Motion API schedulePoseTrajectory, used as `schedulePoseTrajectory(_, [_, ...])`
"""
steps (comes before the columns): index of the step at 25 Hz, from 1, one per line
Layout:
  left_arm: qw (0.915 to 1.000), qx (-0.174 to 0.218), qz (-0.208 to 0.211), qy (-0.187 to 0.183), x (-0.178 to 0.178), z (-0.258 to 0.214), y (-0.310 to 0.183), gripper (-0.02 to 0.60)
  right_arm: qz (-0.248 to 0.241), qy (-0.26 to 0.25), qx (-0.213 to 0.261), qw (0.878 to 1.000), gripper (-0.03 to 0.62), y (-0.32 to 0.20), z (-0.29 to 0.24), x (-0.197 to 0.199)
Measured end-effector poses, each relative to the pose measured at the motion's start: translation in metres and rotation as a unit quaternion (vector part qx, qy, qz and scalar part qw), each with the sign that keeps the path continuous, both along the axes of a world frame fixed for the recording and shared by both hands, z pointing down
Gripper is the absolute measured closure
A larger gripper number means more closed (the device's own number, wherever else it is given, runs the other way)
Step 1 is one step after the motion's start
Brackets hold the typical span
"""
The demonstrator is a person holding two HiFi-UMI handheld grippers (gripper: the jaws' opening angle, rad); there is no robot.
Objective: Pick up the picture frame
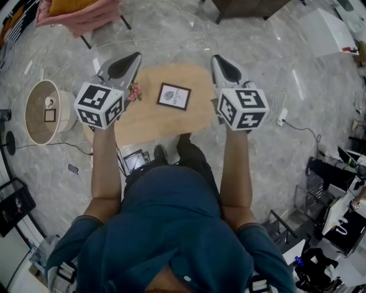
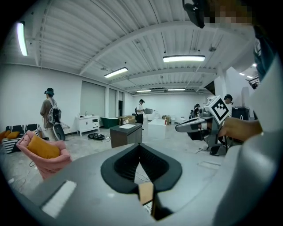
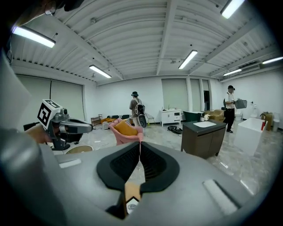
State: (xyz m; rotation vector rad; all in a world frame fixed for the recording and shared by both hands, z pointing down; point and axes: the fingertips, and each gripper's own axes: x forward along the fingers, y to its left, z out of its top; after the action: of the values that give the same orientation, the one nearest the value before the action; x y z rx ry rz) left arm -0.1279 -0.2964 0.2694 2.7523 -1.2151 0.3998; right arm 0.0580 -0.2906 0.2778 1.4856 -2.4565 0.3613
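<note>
Head view – a person in a dark blue shirt holds two grippers out over a small rounded wooden table point(image 1: 150, 121) on a grey marble-look floor.

Picture frame point(image 1: 174, 95): small rect., thin dark border, white face w/ a dark round emblem in the centre and a line of print too small to read. It sits near the middle of the tabletop, turned slightly askew, face toward the camera. Flat or propped: can't tell. Nothing touches it.

Left gripper point(image 1: 135, 56): in this view, at the table's left edge, well apart from the frame. Its own view shows the black pads of the left gripper point(image 2: 140, 148) pressed together w/ nothing between them.

Right gripper point(image 1: 216, 58): at the table's right edge, frame lying between the two grippers. Jaws of the right gripper point(image 3: 140, 152) likewise closed on nothing – a sliver of the frame point(image 3: 131, 204) shows below them.

Other items: pink flower ornament point(image 1: 135, 91) on the table just beside the left gripper; round beige basket point(image 1: 34, 111) on the floor at left; pink armchair point(image 1: 77, 14) at top left.
</note>
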Motion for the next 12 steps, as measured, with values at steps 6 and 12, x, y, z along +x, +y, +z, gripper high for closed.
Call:
schedulePoseTrajectory(6, [0.9987,-0.051,-0.004,-0.004,0.002,0.051,-0.016,0.581,0.002,-0.001,-0.052,0.999,0.580,-0.013,0.054,0.005])
schedulePoseTrajectory(12, [0.9946,-0.103,-0.010,-0.008,0.005,0.106,-0.031,0.581,-0.002,-0.007,-0.110,0.994,0.580,-0.023,0.116,0.008])
